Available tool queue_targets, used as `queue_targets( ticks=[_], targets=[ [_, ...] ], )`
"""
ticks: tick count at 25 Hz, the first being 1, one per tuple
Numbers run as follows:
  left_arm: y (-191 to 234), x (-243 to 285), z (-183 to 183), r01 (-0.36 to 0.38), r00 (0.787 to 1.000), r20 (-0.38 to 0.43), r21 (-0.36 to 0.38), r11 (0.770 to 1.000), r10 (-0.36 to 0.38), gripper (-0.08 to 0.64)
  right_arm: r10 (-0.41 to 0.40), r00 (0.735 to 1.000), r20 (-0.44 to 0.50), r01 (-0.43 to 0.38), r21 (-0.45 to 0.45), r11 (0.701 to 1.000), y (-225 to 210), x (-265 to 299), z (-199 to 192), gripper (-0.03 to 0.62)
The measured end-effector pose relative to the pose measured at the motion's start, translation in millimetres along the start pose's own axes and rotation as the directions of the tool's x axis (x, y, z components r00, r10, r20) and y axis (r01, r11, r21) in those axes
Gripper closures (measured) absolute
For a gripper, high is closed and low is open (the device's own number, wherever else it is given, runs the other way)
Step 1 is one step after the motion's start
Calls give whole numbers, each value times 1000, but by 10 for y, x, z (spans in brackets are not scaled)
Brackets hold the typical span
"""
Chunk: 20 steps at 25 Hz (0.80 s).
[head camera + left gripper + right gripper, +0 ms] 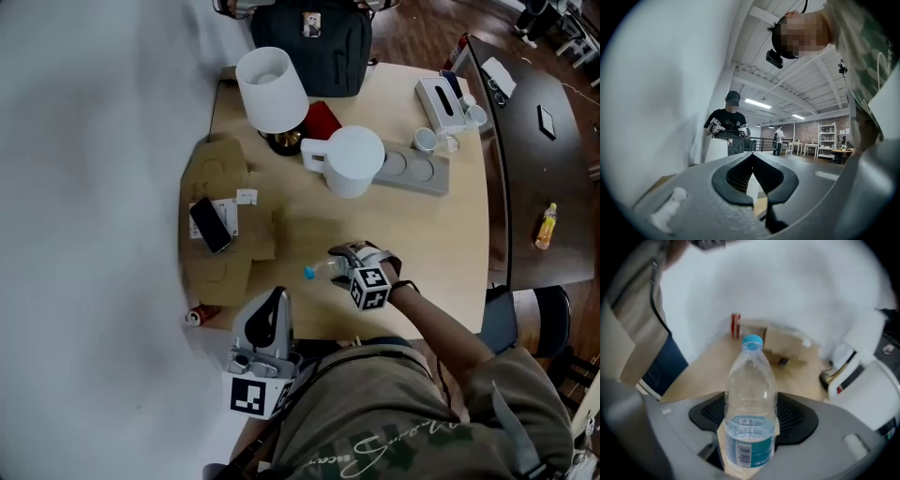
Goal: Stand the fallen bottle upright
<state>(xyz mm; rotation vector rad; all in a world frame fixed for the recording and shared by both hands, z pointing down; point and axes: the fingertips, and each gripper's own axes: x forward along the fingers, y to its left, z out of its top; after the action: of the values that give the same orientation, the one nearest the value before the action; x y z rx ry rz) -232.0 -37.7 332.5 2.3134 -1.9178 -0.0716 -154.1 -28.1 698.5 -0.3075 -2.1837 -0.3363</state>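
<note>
On the table (403,234), bottle (326,270) between parted jaws of right gripper (751,414) (left gripper (752,158) closed).

The bottle (750,380) is showing clear, glossy plastic with a shiny teal film label and a smooth blue cap. The right gripper (751,404) is presenting matt grey plastic shells and black ribbed pads (708,413). The table (441,234) is looking like pale wood laminate, smooth and matt. Along its left edge, brown cardboard (220,169) is lying dull and papery, a glossy black phone (211,225) resting on it. By the far edge, a backpack (314,56) is showing black woven cloth.
</note>
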Motion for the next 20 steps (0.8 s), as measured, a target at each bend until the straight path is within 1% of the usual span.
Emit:
queue_targets(
  ticks=[1, 2, 3, 4, 5, 6, 7, 8, 11, 13, 14, 16, 18, 20],
  targets=[
    [-17, 27, 4, 1, 1000, -8, 3, 1000, -1, 557, -64, 986, 152, 54, 67, 996, -112, -261, 165, 278],
    [-39, 56, -1, 4, 1000, -18, 8, 1000, -4, 557, -140, 946, 291, 99, 152, 983, -239, -518, 298, 278],
    [-73, 87, -9, 9, 1000, -27, 12, 1000, -8, 557, -224, 887, 405, 133, 241, 962, -367, -755, 389, 278],
    [-121, 121, -15, 18, 999, -35, 15, 1000, -17, 557, -301, 821, 485, 157, 315, 936, -479, -951, 438, 278],
    [-182, 160, -18, 31, 999, -41, 17, 999, -30, 557, -362, 765, 532, 177, 368, 913, -562, -1087, 443, 278],
    [-252, 201, -18, 47, 998, -47, 21, 999, -46, 557, -406, 725, 556, 194, 401, 895, -614, -1148, 405, 278],
    [-325, 241, -15, 65, 997, -51, 25, 998, -64, 557, -436, 701, 564, 206, 425, 881, -638, -1145, 330, 278],
    [-399, 279, -5, 82, 995, -55, 32, 996, -80, 557, -456, 690, 563, 210, 447, 870, -642, -1104, 239, 278],
    [-596, 400, 95, 121, 992, -45, 58, 991, -118, 557, -486, 678, 552, 191, 505, 842, -591, -964, -7, 278],
    [-681, 484, 164, 125, 992, -33, 71, 990, -122, 557, -506, 656, 560, 189, 528, 828, -556, -979, -106, 278],
    [-705, 504, 157, 122, 992, -37, 76, 990, -120, 557, -514, 644, 566, 189, 534, 824, -539, -1009, -136, 278],
    [-726, 496, 66, 117, 992, -61, 81, 990, -112, 557, -517, 634, 575, 194, 529, 826, -504, -1056, -183, 276],
    [-763, 504, 10, 116, 991, -78, 78, 990, -110, 557, -510, 641, 574, 194, 521, 831, -477, -1077, -219, 274],
    [-815, 521, -1, 118, 990, -81, 71, 990, -113, 557, -494, 665, 560, 200, 504, 841, -454, -1087, -224, 268]
  ],
)
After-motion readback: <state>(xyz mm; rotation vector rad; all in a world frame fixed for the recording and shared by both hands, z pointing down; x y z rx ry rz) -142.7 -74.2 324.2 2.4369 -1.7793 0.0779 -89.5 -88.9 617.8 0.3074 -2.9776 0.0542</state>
